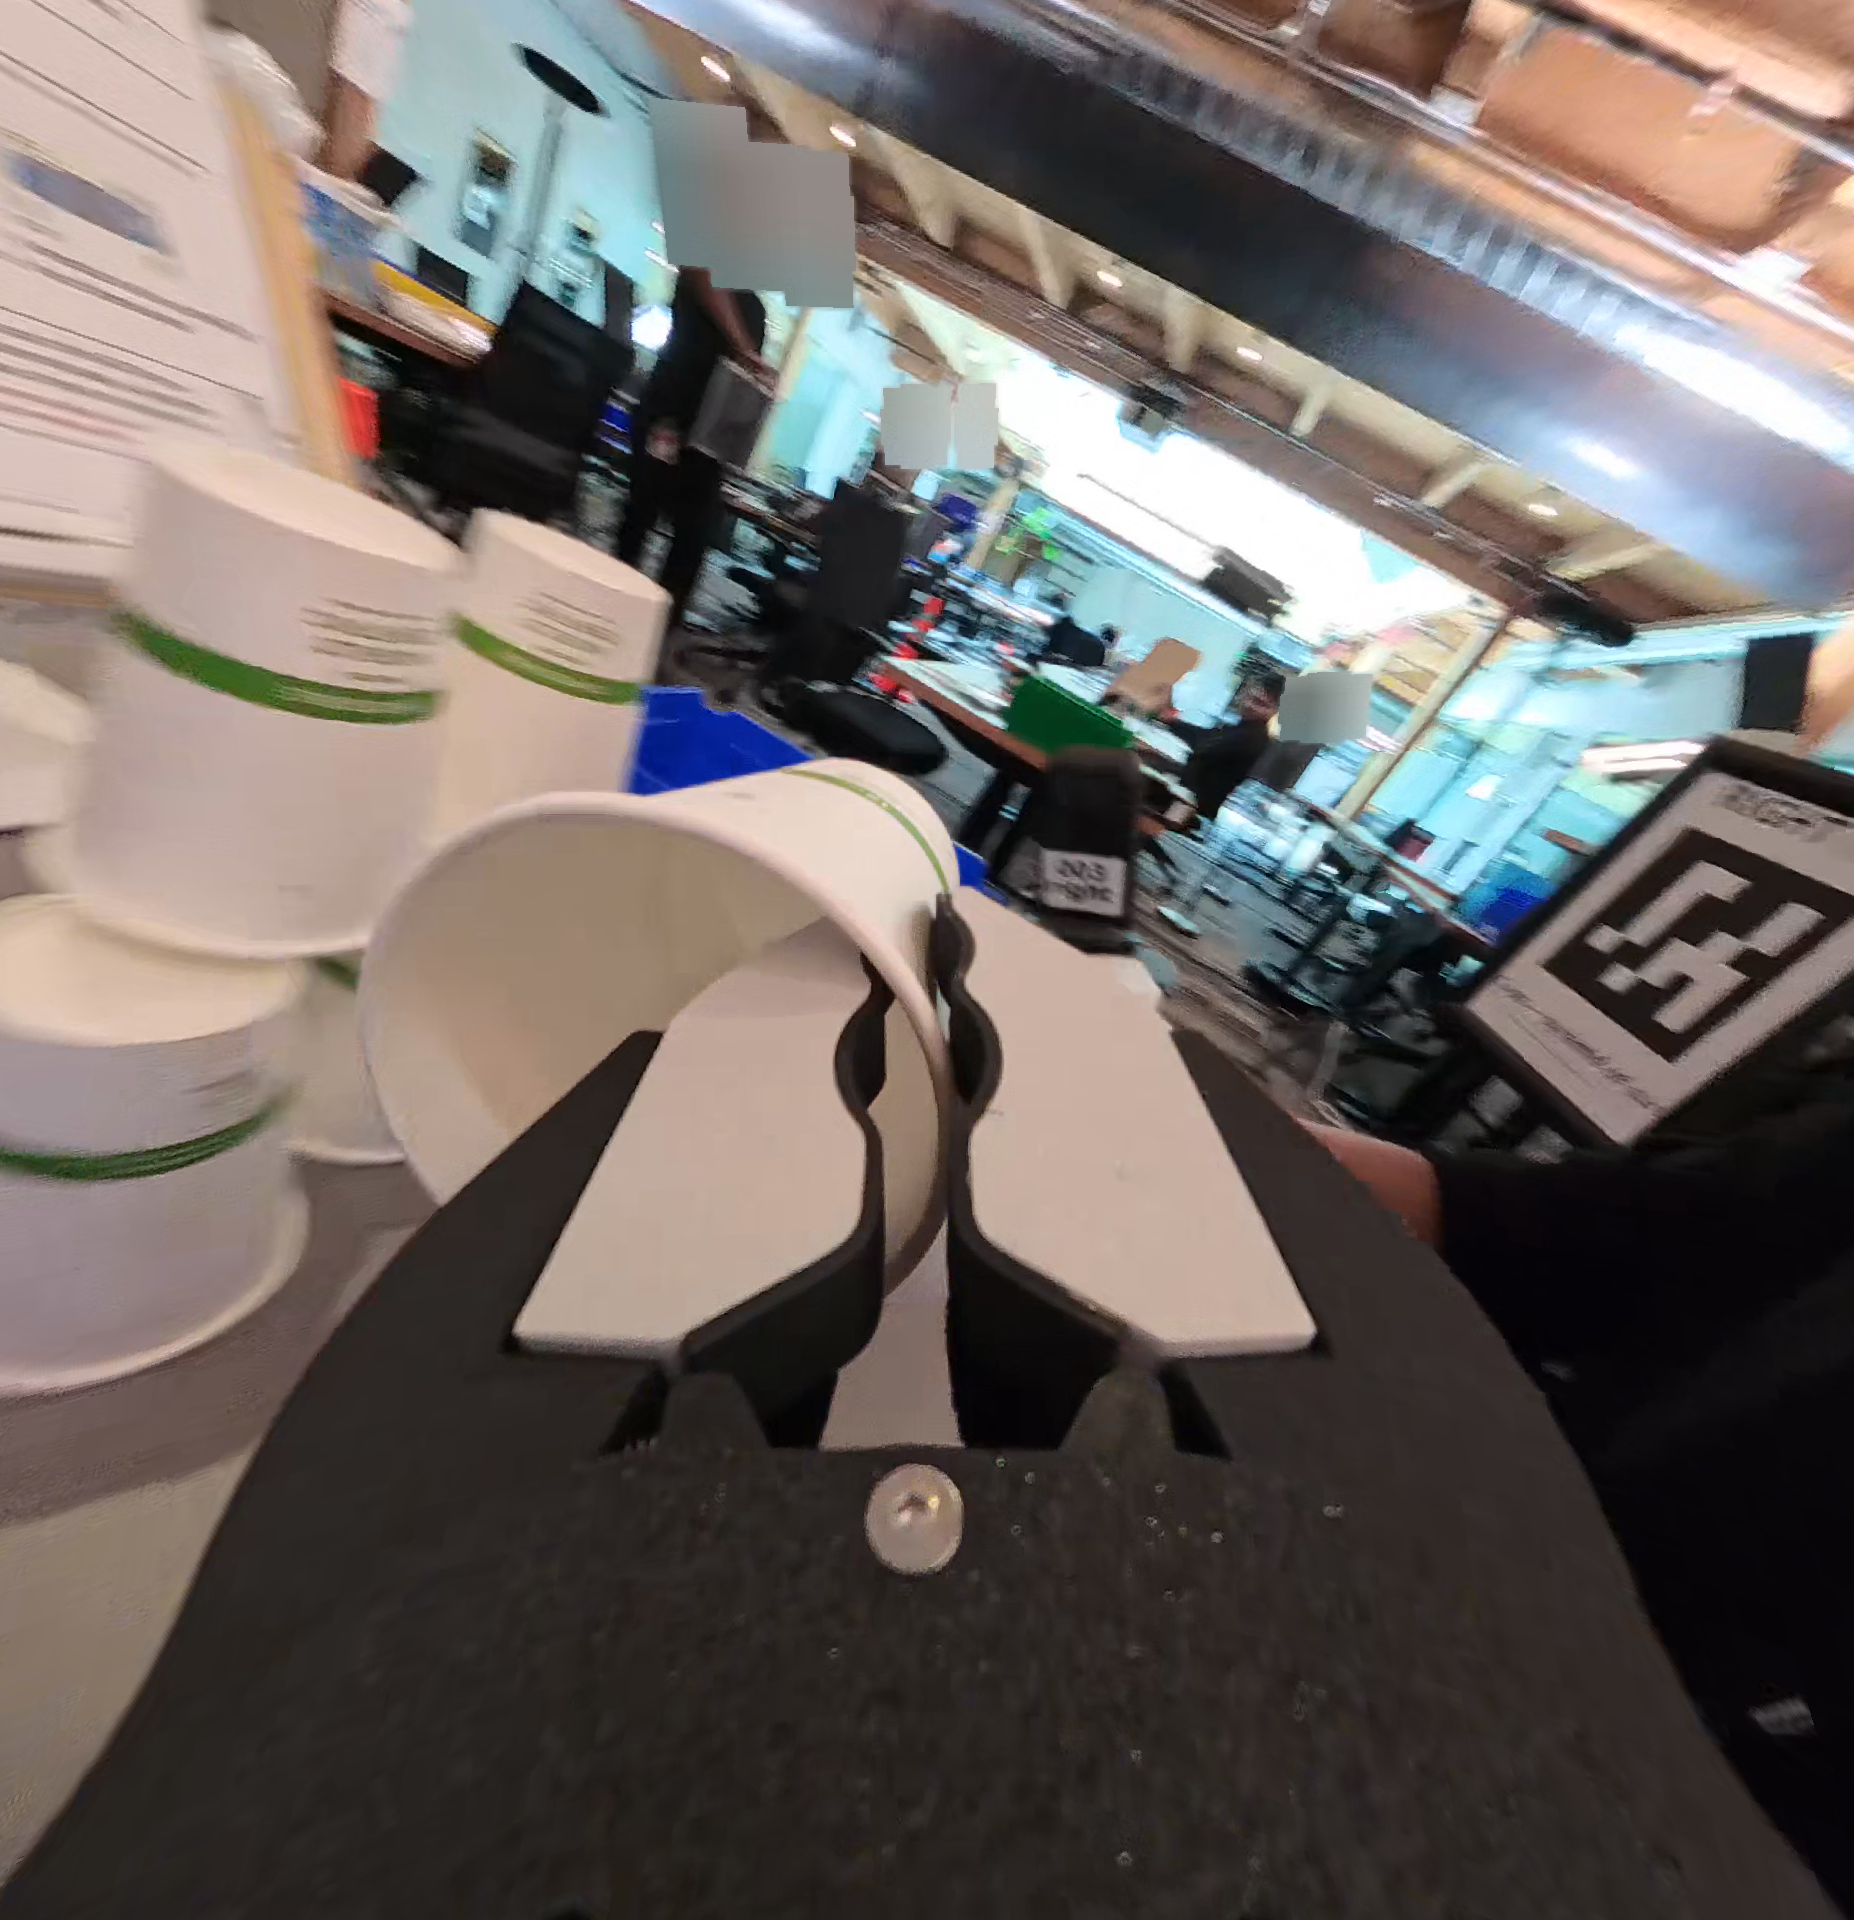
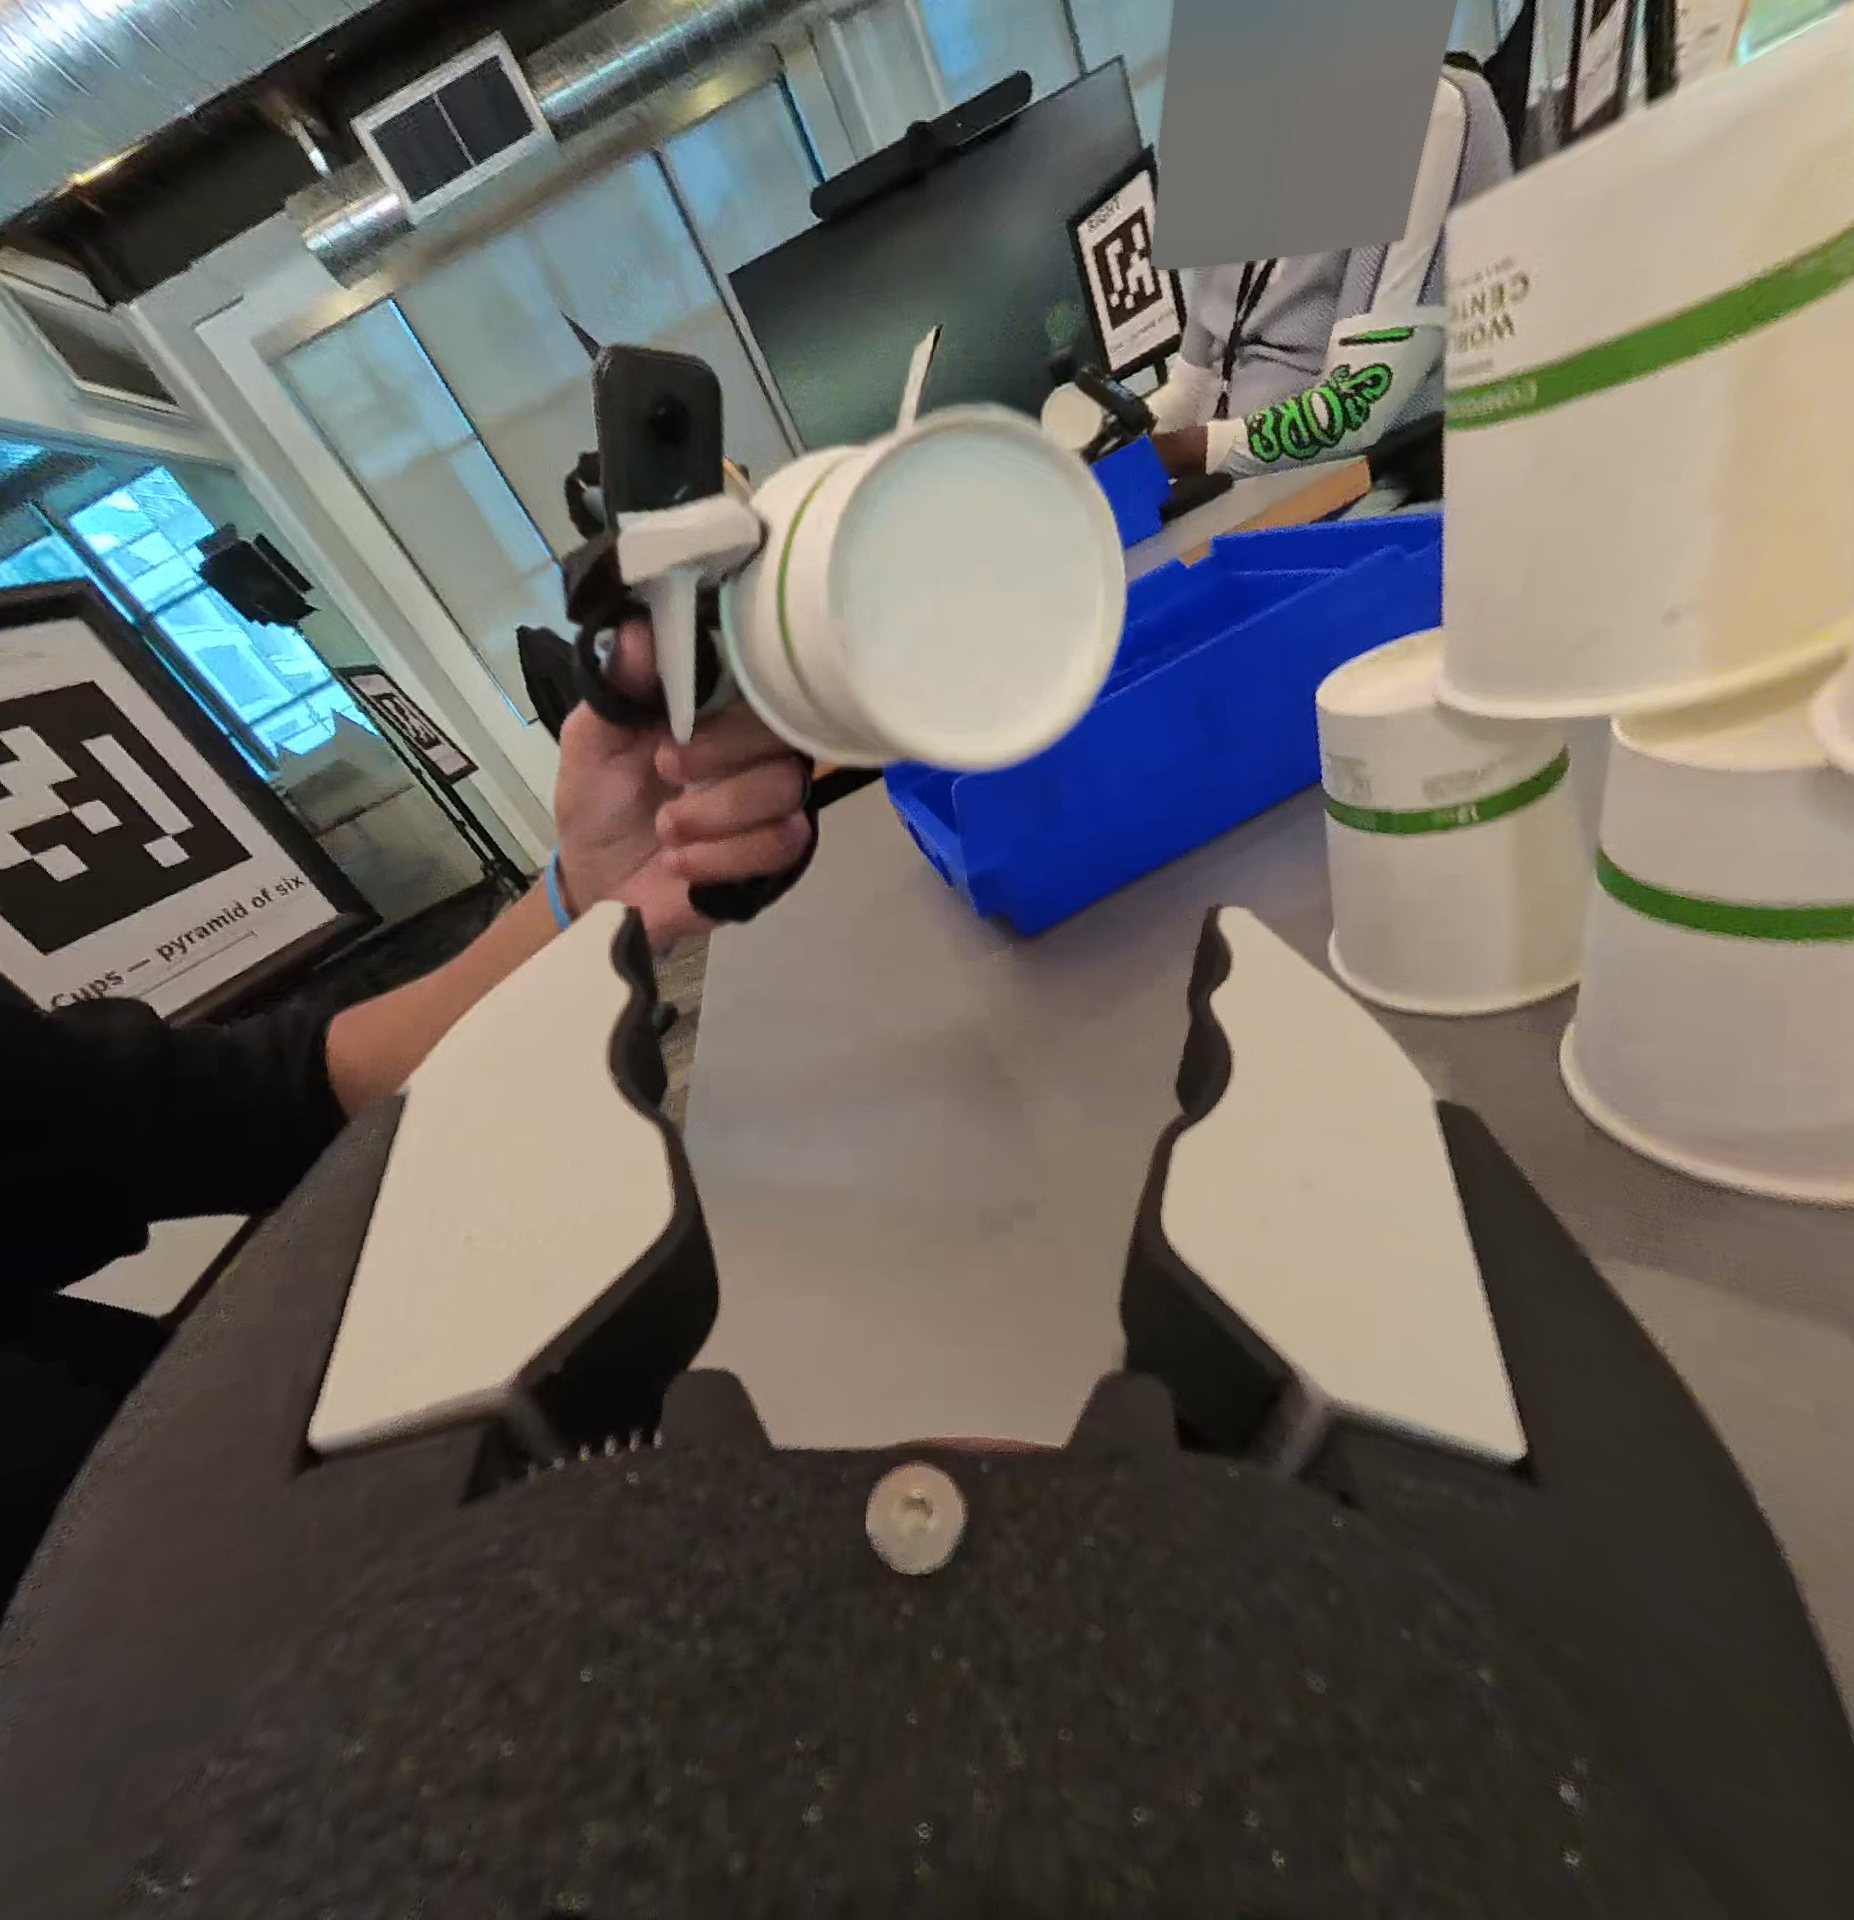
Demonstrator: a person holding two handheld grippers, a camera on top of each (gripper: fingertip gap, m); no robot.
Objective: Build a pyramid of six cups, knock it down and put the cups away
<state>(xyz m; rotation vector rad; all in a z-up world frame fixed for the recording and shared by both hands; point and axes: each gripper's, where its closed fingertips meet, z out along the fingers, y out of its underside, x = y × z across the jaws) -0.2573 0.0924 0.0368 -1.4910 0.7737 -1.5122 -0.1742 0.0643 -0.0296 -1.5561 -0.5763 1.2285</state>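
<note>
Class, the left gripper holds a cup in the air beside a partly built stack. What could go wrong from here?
1. The left gripper pinches only the rim wall of the held cup, which lies tilted sideways; it may crumple or slip.
2. Swinging it could topple the stacked cups close beside it.
</note>
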